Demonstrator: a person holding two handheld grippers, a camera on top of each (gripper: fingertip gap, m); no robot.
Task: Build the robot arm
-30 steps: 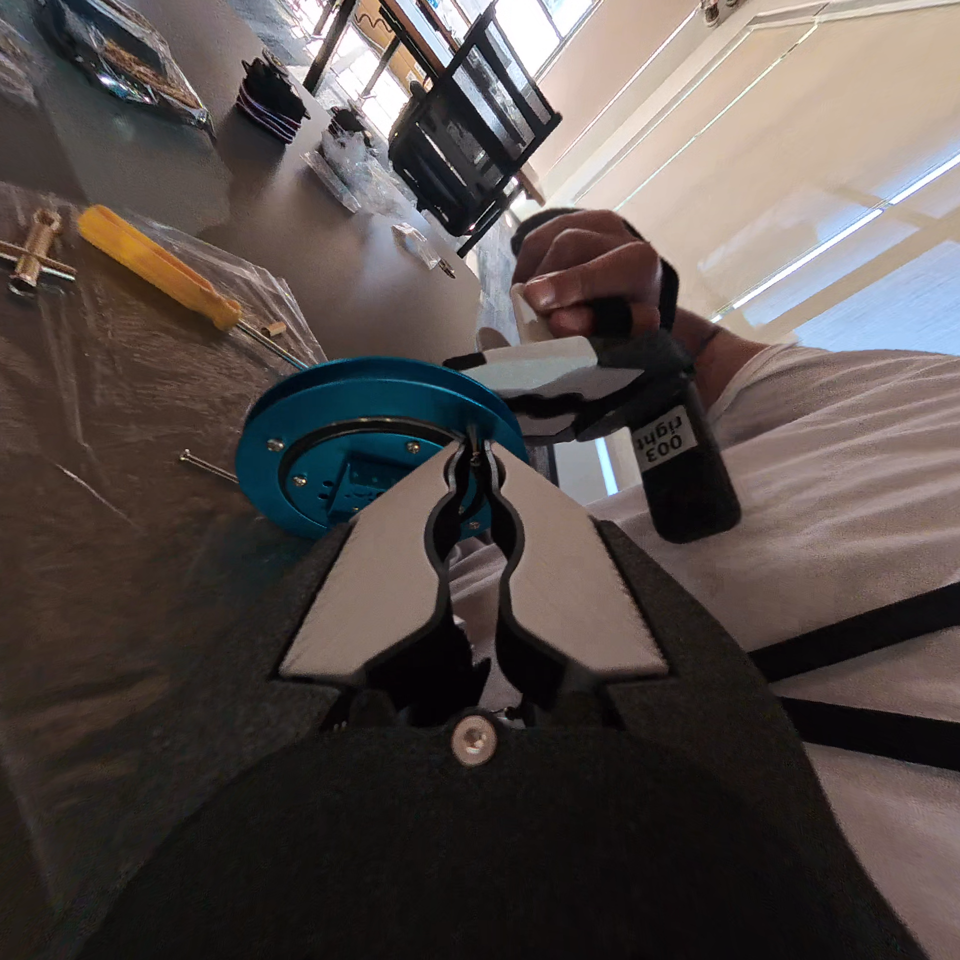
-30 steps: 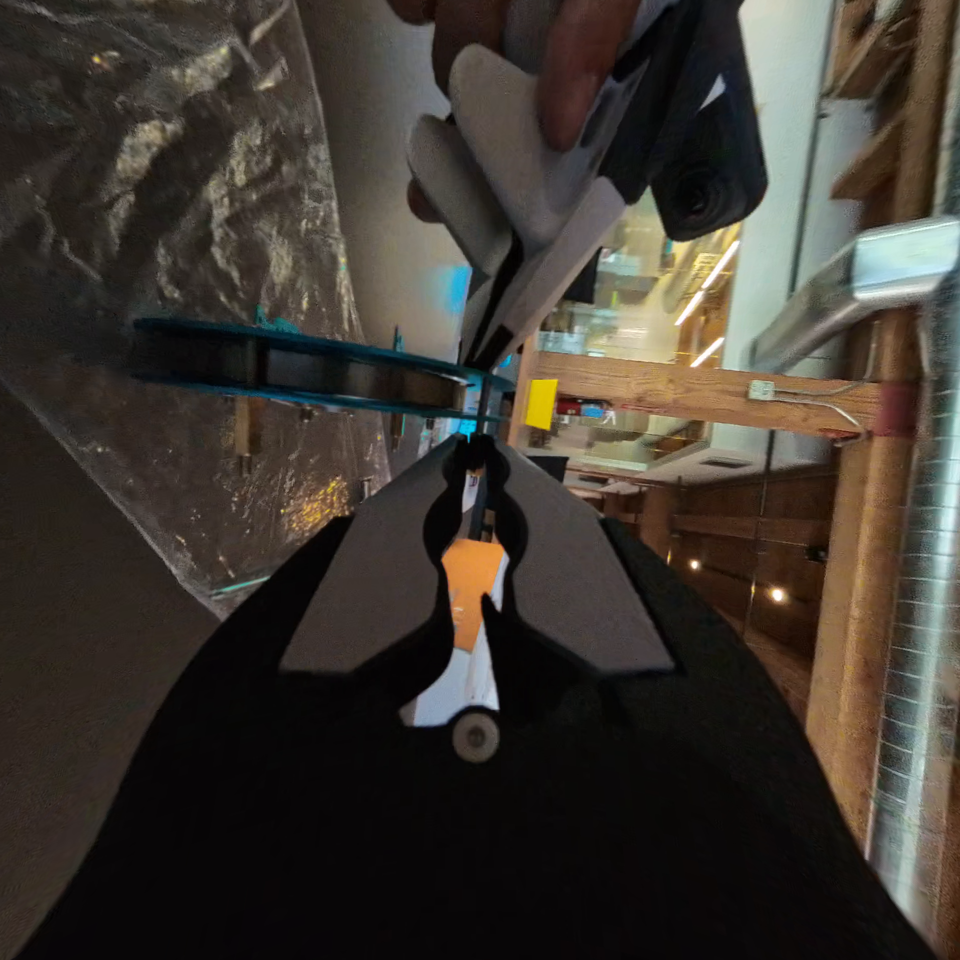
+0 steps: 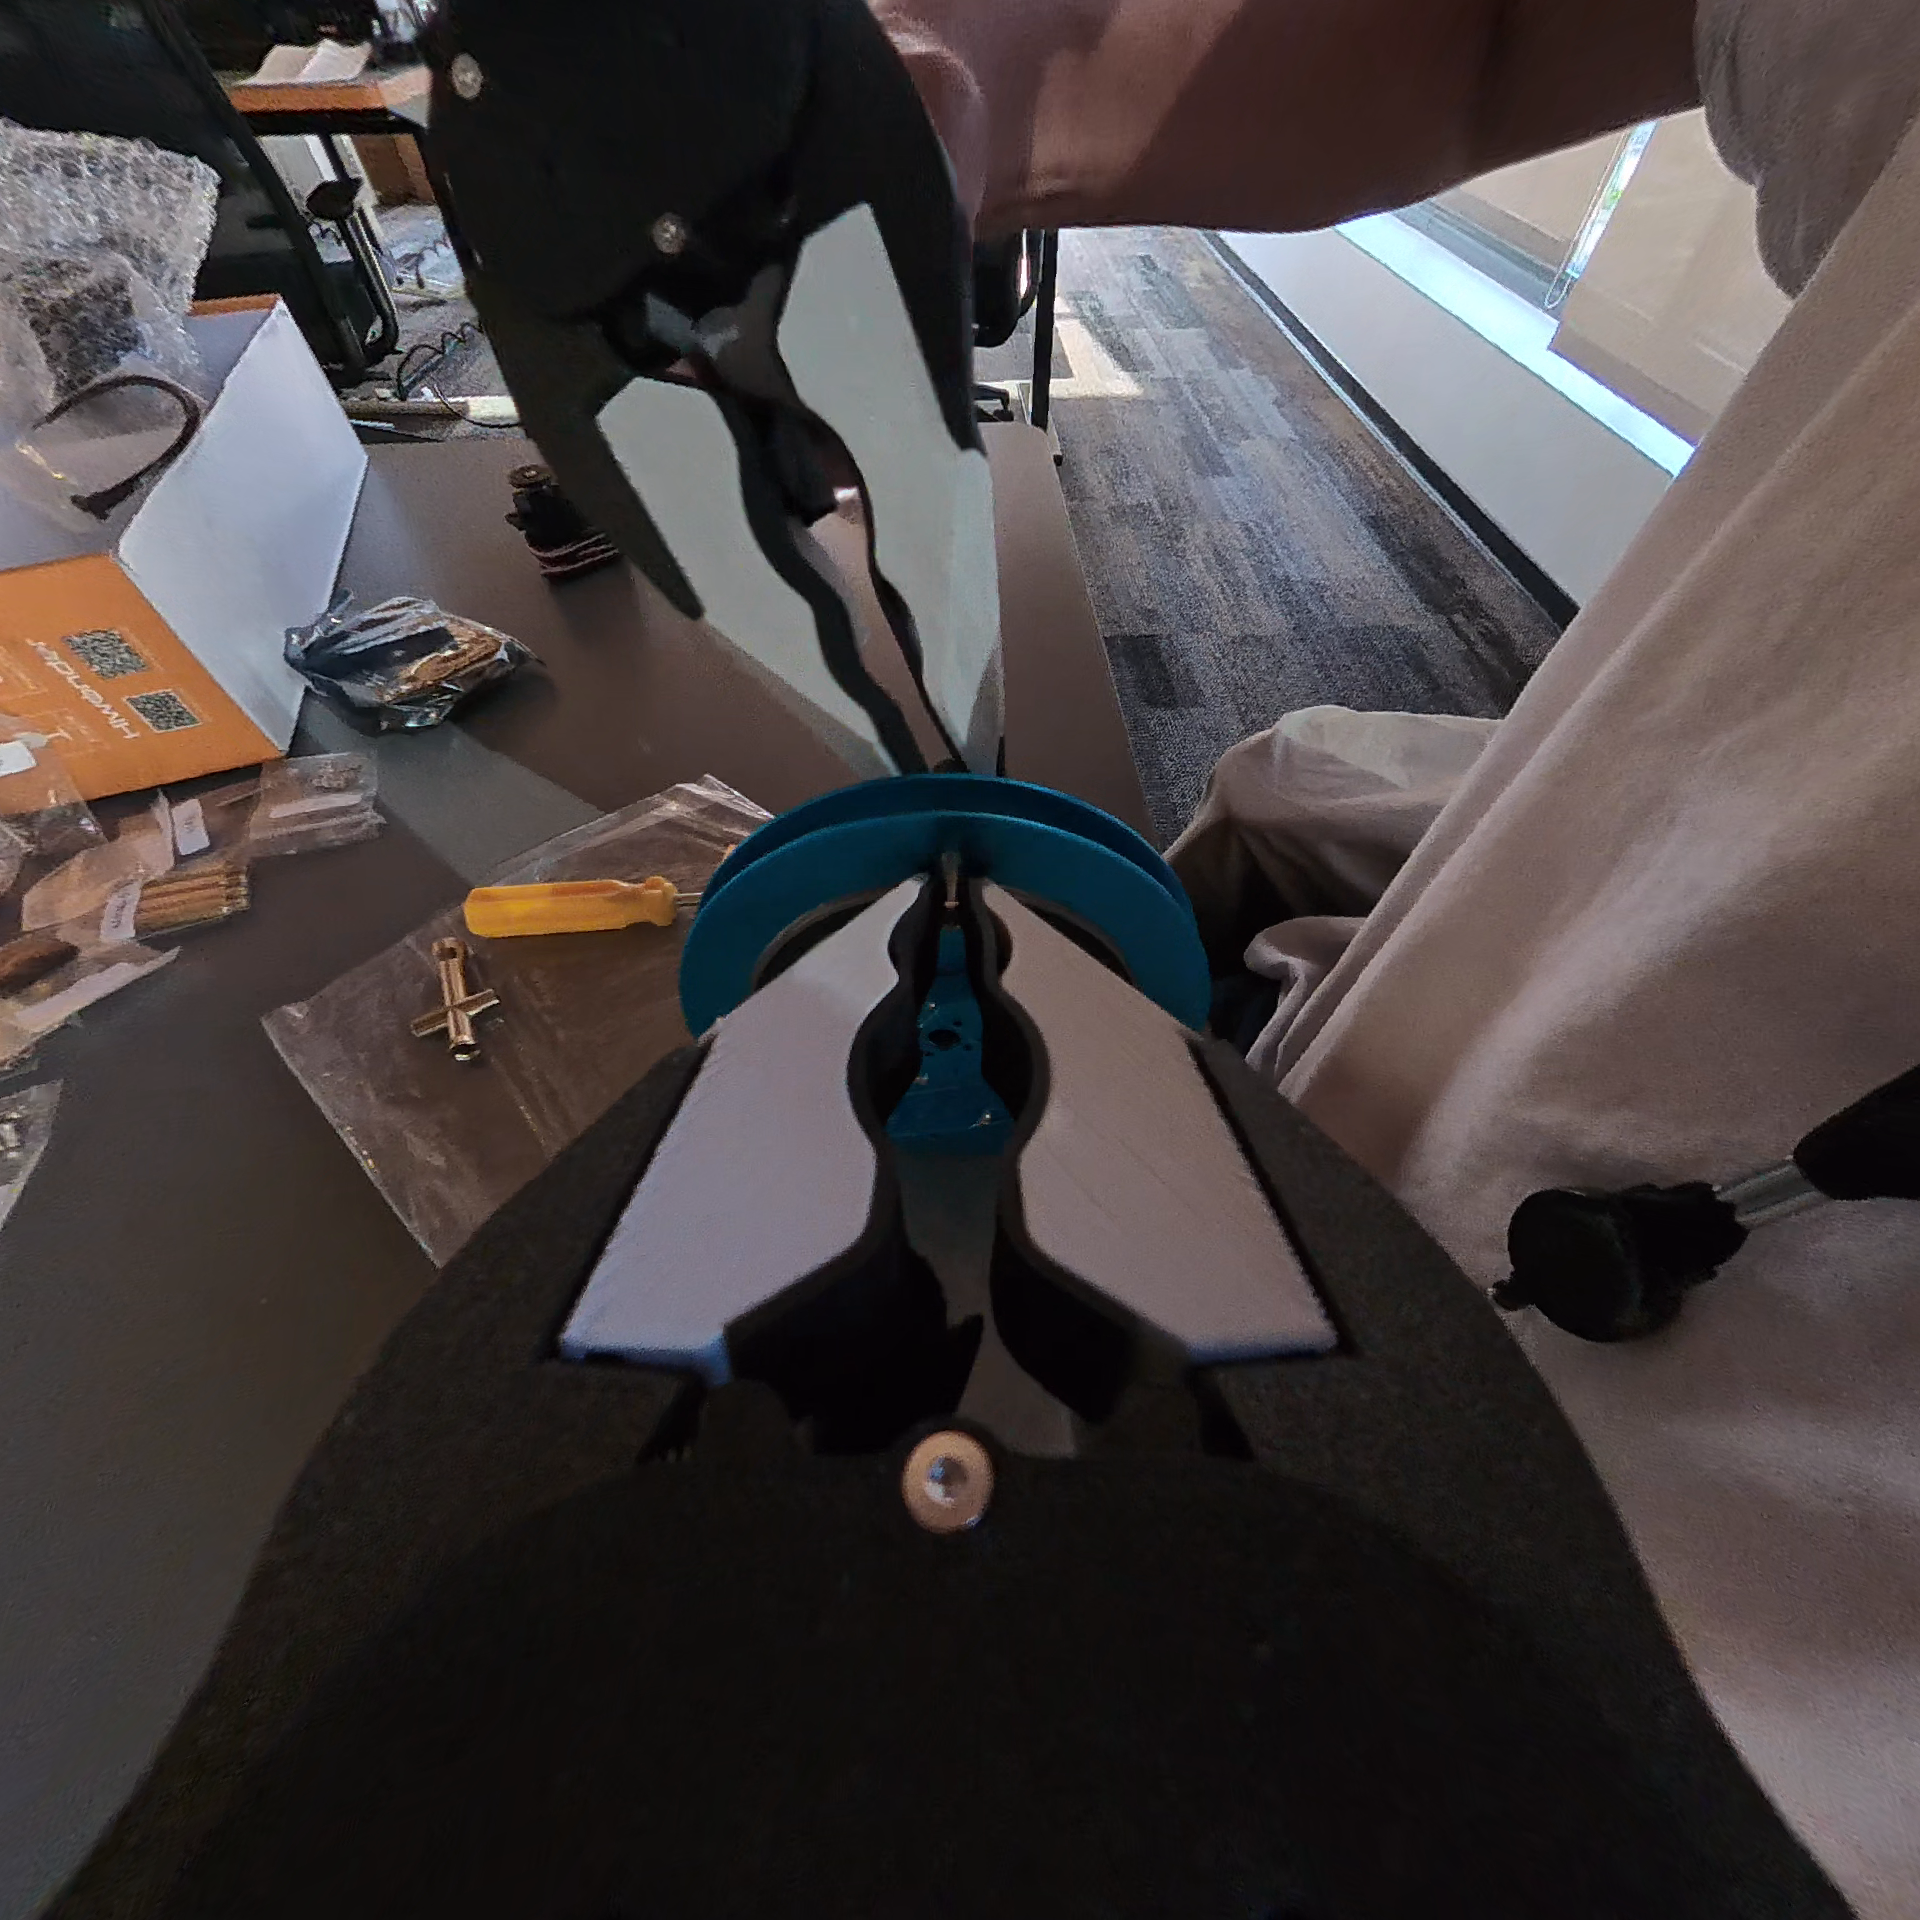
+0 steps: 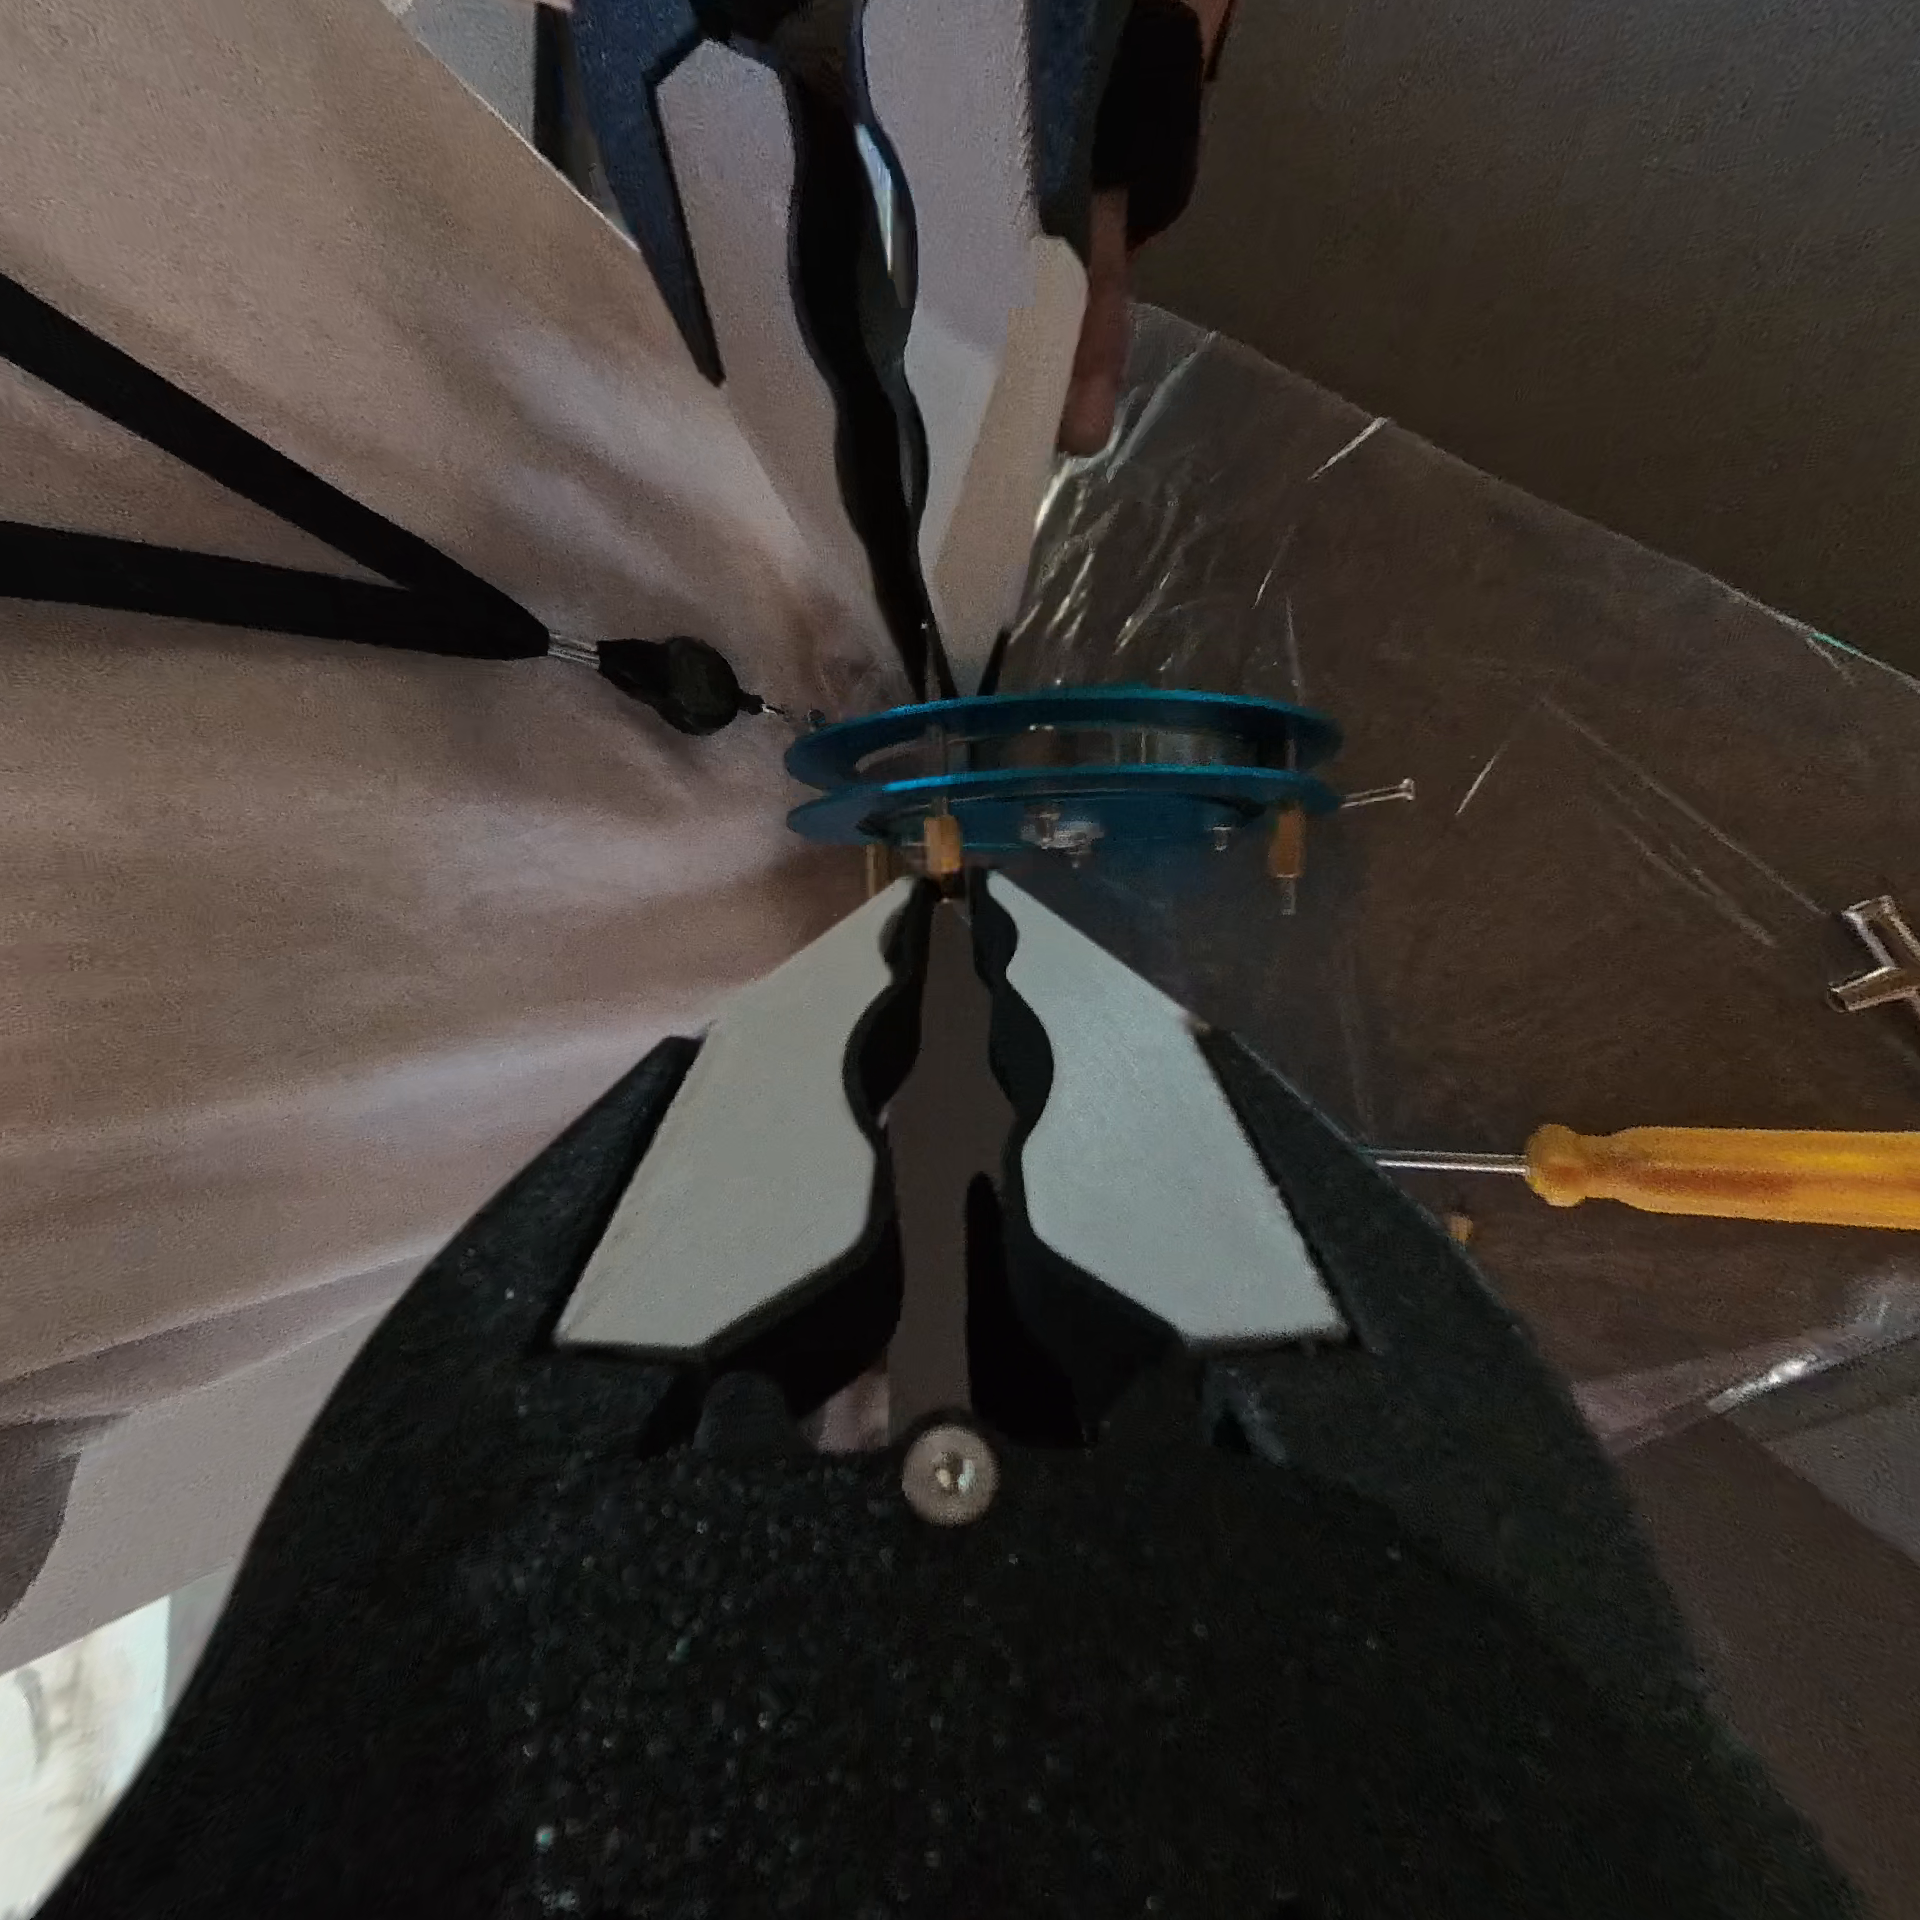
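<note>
A blue assembly of two round plates (image 3: 940, 836) with a metal ring between them sits between my two grippers. My left gripper (image 3: 951, 883) is shut on its near rim, pinching a thin pin there. My right gripper (image 3: 933, 764) comes down from above and meets the far rim. In the right wrist view the assembly (image 4: 1060, 769) is edge-on, with brass standoffs (image 4: 1288, 836) under the lower plate. My right gripper (image 4: 948, 883) is shut at a brass standoff on its left edge. The left gripper (image 4: 935, 675) closes on the opposite side.
A yellow-handled screwdriver (image 3: 571, 904) and a metal cross wrench (image 3: 457, 1013) lie on a clear plastic bag (image 3: 499, 1091) on the dark table. A loose screw (image 4: 1377, 795) lies near the assembly. An orange card (image 3: 94, 675), a white box (image 3: 249, 499) and bags of parts stand left. The person's beige shirt (image 3: 1558, 935) is close right. The grippers are tip to tip, or close to it.
Both grippers have swung round the blue assembly. The left wrist view showed its face and now shows it edge-on. Both grippers stay shut at its rim.
</note>
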